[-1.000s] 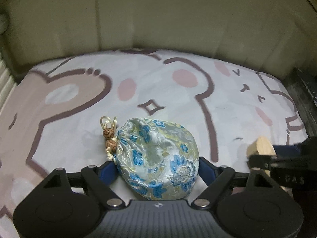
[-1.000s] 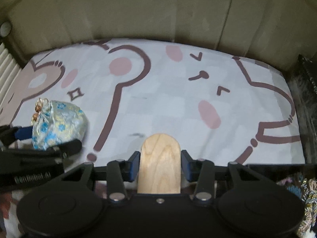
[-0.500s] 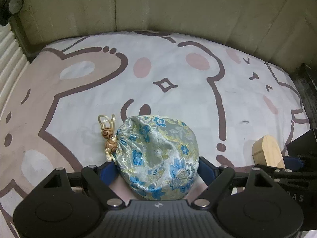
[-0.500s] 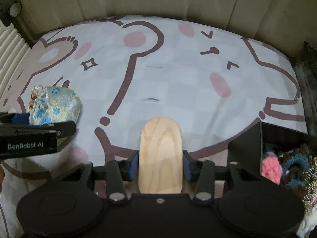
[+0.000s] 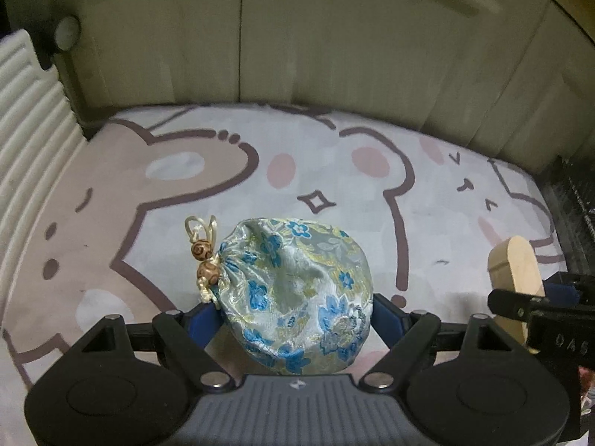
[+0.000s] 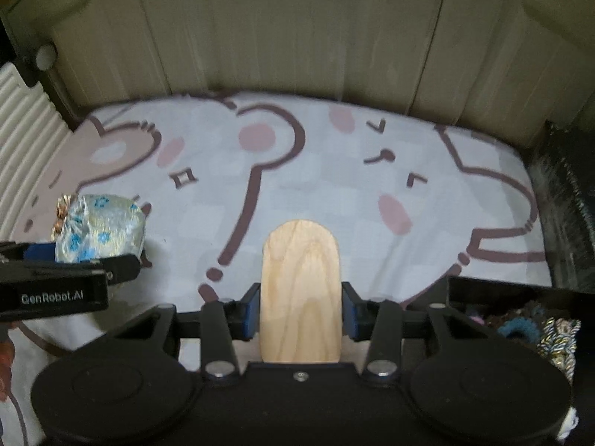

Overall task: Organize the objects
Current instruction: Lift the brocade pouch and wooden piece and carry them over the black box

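A silver brocade pouch (image 5: 297,290) with blue flowers and a beaded drawstring sits between the blue pads of my left gripper (image 5: 293,314), which is shut on it above the cartoon bedsheet (image 5: 334,171). The same pouch (image 6: 100,230) shows at the left of the right wrist view. My right gripper (image 6: 300,310) is shut on a flat wooden piece (image 6: 300,290) with a rounded top. That wooden piece (image 5: 515,271) also appears at the right edge of the left wrist view.
A black box (image 6: 520,316) holding hair ties and knotted cords sits at the lower right. A padded beige headboard (image 6: 297,37) runs behind the bed. A white ribbed panel (image 5: 26,130) stands at the left. A dark object (image 6: 565,193) lines the bed's right side.
Both grippers have risen with their loads; the bedsheet looks farther away and more headboard is in view. The grips have not changed.
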`<state>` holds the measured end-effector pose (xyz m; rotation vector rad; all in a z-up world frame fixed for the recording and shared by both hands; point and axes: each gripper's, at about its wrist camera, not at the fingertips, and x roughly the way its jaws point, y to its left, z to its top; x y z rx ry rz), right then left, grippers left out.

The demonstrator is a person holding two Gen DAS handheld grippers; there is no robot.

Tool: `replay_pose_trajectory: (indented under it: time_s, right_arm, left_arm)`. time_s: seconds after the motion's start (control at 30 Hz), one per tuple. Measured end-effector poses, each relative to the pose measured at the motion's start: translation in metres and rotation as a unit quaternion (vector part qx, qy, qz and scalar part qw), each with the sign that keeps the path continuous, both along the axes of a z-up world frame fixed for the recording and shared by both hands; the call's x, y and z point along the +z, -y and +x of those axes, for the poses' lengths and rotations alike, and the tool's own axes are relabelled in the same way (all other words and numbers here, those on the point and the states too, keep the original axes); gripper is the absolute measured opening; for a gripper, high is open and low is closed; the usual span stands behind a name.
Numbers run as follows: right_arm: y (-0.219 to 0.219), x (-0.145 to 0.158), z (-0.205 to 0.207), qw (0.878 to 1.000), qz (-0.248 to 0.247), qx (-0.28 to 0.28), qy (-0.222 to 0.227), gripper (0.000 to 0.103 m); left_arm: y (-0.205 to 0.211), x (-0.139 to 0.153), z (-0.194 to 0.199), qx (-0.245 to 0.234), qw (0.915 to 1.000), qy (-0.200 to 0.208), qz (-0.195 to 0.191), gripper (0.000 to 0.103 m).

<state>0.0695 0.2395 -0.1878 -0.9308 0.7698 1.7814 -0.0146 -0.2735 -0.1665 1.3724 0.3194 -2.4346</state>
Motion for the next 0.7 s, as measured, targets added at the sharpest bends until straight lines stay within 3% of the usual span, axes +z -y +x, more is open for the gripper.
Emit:
replay_pose_trajectory:
  time_s: [0.7]
  right_arm:
    - [0.033,0.053,0.025,0.997,0.069,-0.029,-0.026,0.044]
  left_arm:
    - [-0.03,0.064,0.03,-0.006,0.9979,-0.047,-0.044,0.084]
